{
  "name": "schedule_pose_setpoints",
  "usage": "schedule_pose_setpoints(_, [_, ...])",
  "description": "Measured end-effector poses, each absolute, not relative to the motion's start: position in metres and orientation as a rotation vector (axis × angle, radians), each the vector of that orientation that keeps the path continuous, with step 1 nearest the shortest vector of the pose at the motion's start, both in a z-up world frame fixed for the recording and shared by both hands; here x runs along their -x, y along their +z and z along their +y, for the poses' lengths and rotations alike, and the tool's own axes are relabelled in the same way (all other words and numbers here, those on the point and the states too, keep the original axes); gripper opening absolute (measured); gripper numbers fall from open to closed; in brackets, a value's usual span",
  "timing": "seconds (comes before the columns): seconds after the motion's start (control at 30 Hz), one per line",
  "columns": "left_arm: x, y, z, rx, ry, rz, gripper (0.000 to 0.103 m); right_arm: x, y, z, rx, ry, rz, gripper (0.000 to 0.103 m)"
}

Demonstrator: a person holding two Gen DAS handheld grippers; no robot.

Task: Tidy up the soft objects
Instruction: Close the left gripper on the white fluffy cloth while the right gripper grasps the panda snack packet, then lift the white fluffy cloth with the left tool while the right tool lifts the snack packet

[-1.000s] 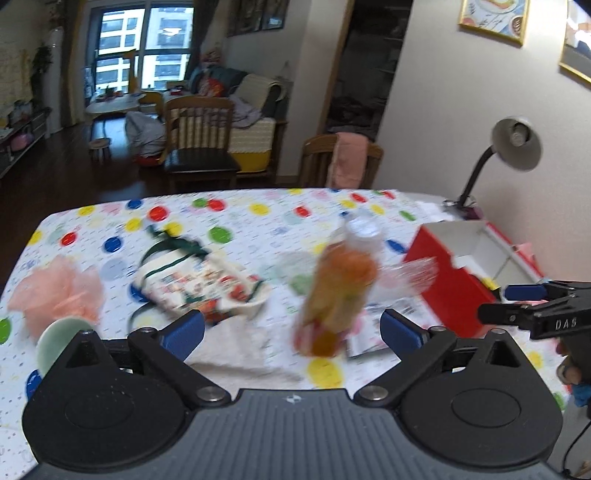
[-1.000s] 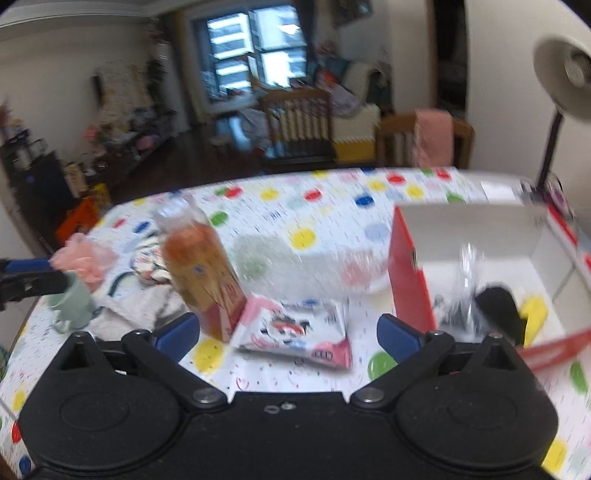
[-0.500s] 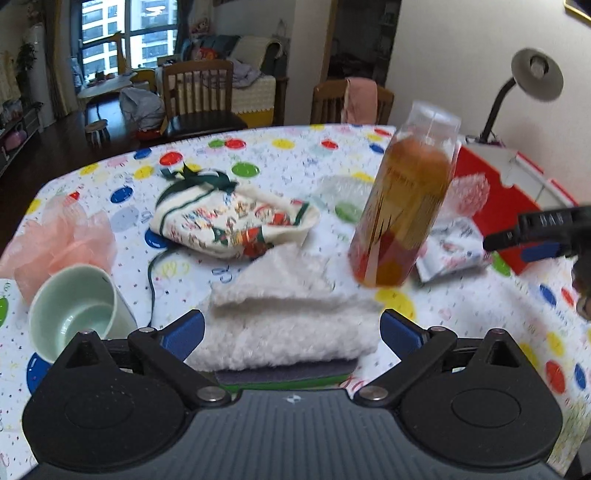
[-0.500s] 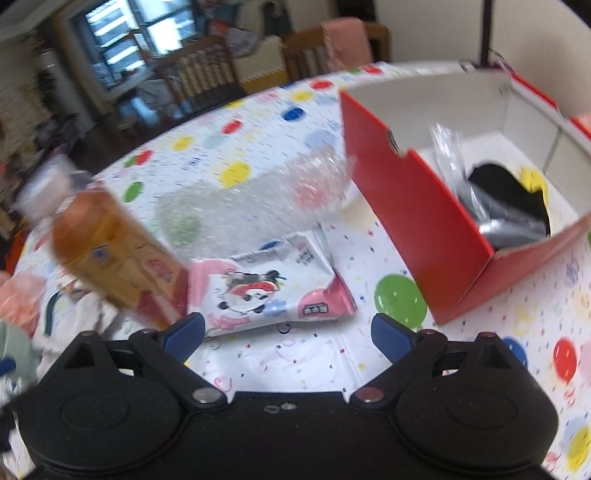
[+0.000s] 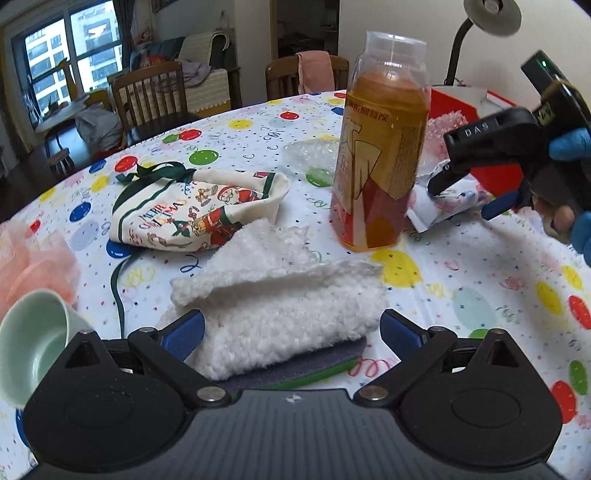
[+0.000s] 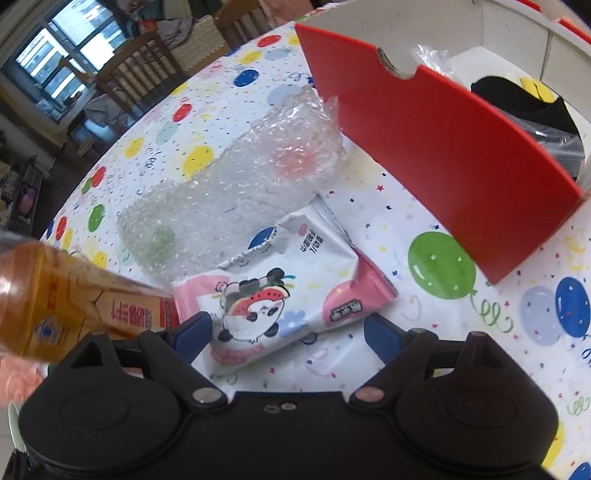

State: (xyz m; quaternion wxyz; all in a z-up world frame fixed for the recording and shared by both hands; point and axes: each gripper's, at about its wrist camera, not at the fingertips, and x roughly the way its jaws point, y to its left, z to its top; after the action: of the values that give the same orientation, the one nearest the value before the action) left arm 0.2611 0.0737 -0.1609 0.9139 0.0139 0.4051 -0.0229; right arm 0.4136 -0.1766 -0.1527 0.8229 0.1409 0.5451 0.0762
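A folded white fleece cloth [image 5: 280, 295] lies on a grey-and-green pad [image 5: 314, 369] at the near edge of the table, between the wide-apart jaws of the left gripper [image 5: 291, 332]; its pads do not press on it. Behind the cloth lies a Christmas drawstring pouch [image 5: 199, 214], its green cord trailing toward the near edge. At the left edge are a pink mesh puff [image 5: 33, 262] and a pale green cup [image 5: 33, 343].

The right gripper [image 6: 286, 328] hangs over a pink-and-white tissue pack [image 6: 288, 291]. Its jaws have just been closing a little but stand apart, the pack's near end between them, unpressed. A sheet of bubble wrap [image 6: 236, 184] lies behind the pack. A bottle [image 5: 380, 147] of amber drink stands upright just left of the pack. To the right is a red box [image 6: 443, 147] with white inner walls, holding something black, something yellow and clear plastic.

The tablecloth [image 5: 480, 295] is white, printed with coloured balloons and confetti. Beyond it stand wooden chairs [image 5: 151, 96], one draped with a pink cloth, a sofa heaped with textiles, and a big window [image 5: 74, 48] showing tower blocks. A desk lamp [image 5: 491, 11] rises at the far right. A blue-gloved hand [image 5: 572, 184] holds the right gripper.
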Motion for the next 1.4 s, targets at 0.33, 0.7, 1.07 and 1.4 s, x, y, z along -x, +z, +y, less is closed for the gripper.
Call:
schedule_pose_setpoints(0.33, [-0.281,-0.164,0.091,0.046,-0.024,0.841,0.096,-0.426,-0.149,-0.166,-0.310,0.133,1.125,0.066])
schedule_pose_setpoints(0.7, [-0.288,-0.159,0.117,0.192,0.041,0.845,0.042,-0.425,-0.148,-0.179,-0.339,0.104,1.094,0.033])
schedule_pose_setpoints(1.07, [-0.289,-0.153,0.118,0.193,0.063,0.834,0.010,-0.414,-0.131,-0.195,-0.382,0.139,1.037,0.011])
schedule_pose_setpoints(1.4, [-0.282,-0.135,0.121,0.210,0.095,0.805,0.004,-0.388,-0.112,-0.221,-0.361,0.191,1.013,0.010])
